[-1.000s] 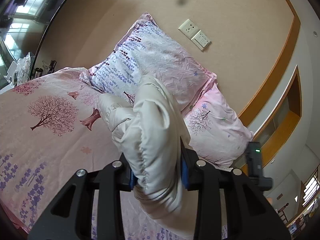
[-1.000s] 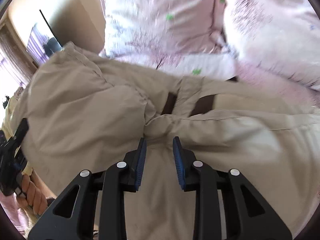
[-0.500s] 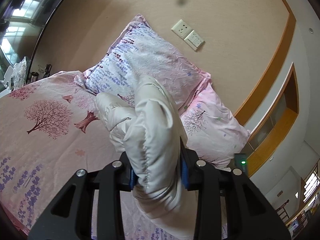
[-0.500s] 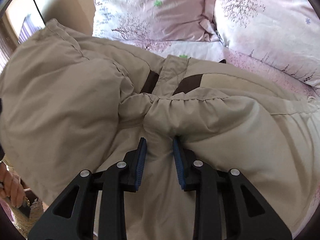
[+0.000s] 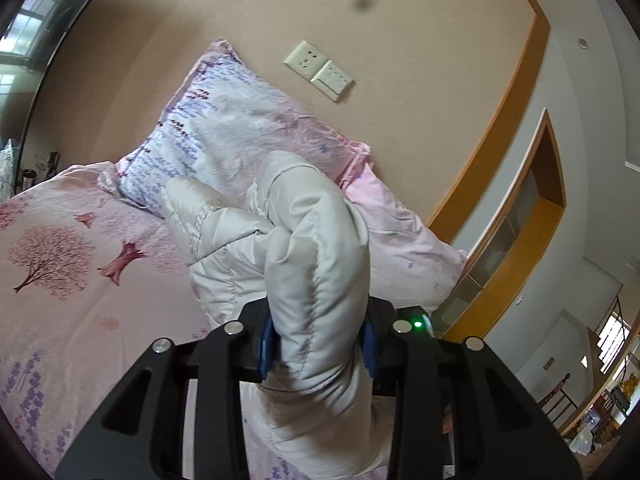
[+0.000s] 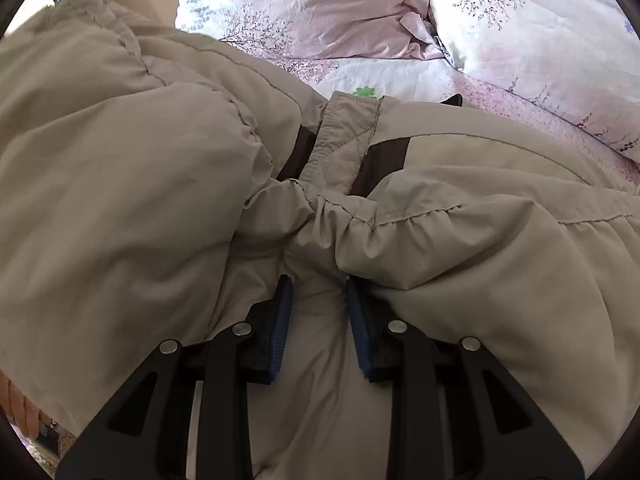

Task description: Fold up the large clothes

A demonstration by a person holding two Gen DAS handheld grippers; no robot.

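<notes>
A large padded beige jacket [image 6: 140, 168] with dark brown strips near its quilted collar [image 6: 344, 144] lies spread over the bed. My right gripper [image 6: 318, 312] is shut on a bunched fold of the jacket just below the collar. My left gripper [image 5: 318, 336] is shut on a thick quilted part of the same jacket [image 5: 316, 248], held up above the bed; the pale lining faces the camera and hides the blue pads' tips.
The pink bedsheet [image 5: 60, 280] has tree prints. Two pillows [image 5: 240, 132] [image 6: 540, 20] lean at the headboard wall. A wall socket panel [image 5: 318, 70] sits above them. A wooden-trimmed niche [image 5: 516, 240] stands right of the bed.
My left gripper has swung left and tilted with the jacket part in it. My right gripper has moved closer over the jacket toward the collar, still clamped on the fold.
</notes>
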